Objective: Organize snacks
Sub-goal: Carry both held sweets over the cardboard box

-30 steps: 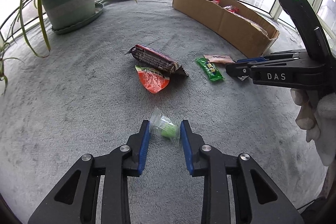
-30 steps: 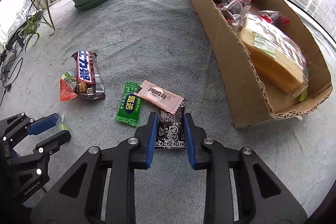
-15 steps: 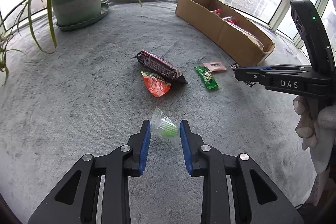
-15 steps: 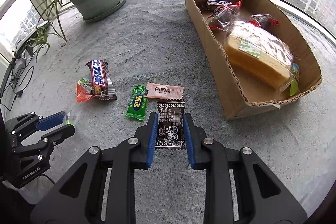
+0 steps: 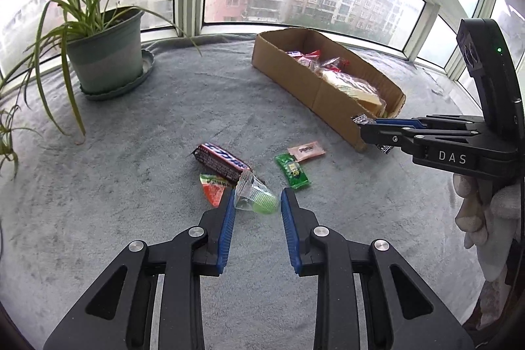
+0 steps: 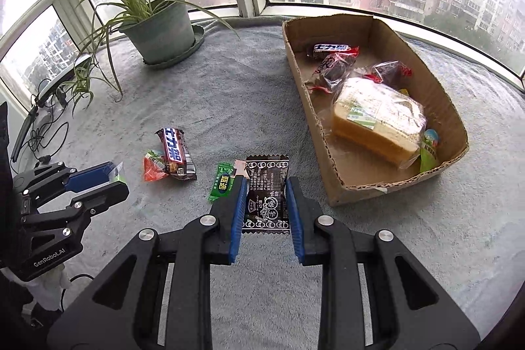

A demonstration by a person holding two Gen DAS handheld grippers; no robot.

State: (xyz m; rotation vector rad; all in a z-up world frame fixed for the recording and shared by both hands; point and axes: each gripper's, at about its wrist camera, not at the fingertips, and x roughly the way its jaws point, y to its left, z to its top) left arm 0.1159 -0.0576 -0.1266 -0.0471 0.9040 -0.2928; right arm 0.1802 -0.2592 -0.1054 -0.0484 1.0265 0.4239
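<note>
My left gripper [image 5: 257,199] is shut on a clear-wrapped green candy [image 5: 257,197] and holds it above the grey carpet. My right gripper [image 6: 265,186] is shut on a black snack packet [image 6: 267,194], also lifted; it shows in the left wrist view [image 5: 367,128] near the box corner. A cardboard box [image 6: 338,186] at the right holds a bread loaf [image 6: 377,120] and several wrapped snacks. On the carpet lie a brown chocolate bar [image 6: 175,153], an orange packet [image 6: 152,169], a green packet [image 6: 223,182] and a pink packet [image 5: 305,150].
A potted spider plant [image 6: 160,22] in a green saucer stands at the back left by the windows. Cables and a power strip [image 6: 39,120] lie at the far left edge. Grey carpet [image 6: 229,94] covers the whole sill.
Both grippers have risen from the carpet with their snacks held. The right gripper has carried the black packet closer to the cardboard box.
</note>
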